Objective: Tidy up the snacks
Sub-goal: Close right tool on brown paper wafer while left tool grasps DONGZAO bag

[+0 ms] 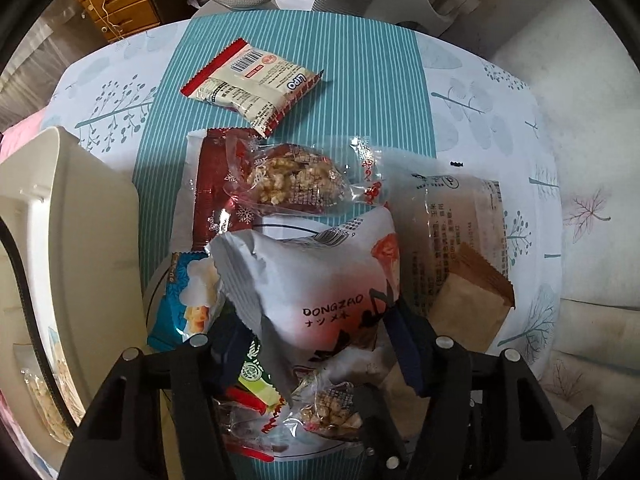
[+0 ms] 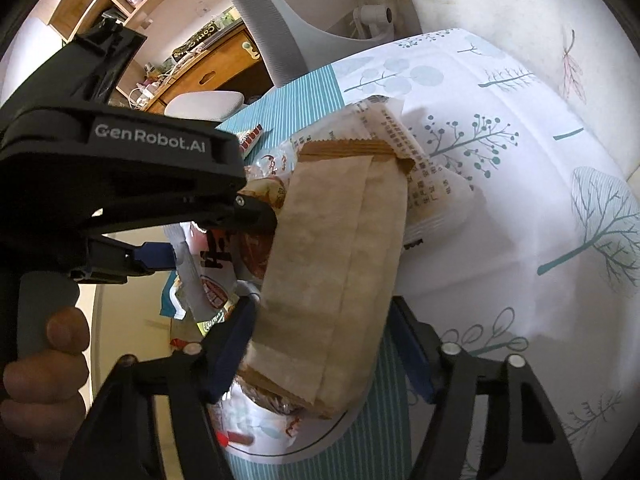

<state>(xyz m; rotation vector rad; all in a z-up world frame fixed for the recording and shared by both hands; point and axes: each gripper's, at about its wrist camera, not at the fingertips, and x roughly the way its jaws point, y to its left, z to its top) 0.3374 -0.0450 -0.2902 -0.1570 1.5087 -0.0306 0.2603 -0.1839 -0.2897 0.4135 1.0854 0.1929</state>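
A heap of snack packets lies on a white plate (image 1: pixel 168 280) on the table. My left gripper (image 1: pixel 320 332) is shut on the white DONGZAO bag (image 1: pixel 320 280), its blue pads pressing both sides. Behind it lie a clear walnut-cake packet (image 1: pixel 296 178), a dark red packet (image 1: pixel 212 188) and a blue packet (image 1: pixel 184 300). A red-and-cream packet (image 1: pixel 252 80) lies alone farther back. My right gripper (image 2: pixel 324 340) straddles the brown paper packet (image 2: pixel 336 264); the left pad touches it, the right pad stands off. The left gripper (image 2: pixel 172 256) shows in the right wrist view too.
A white bin or container (image 1: pixel 68 220) stands at the left of the plate. A grey office chair (image 2: pixel 280 20) stands beyond the table. The tablecloth has a teal striped band (image 1: pixel 304 52) and white tree-print sides (image 2: pixel 520 160). Wooden shelves are at the back left.
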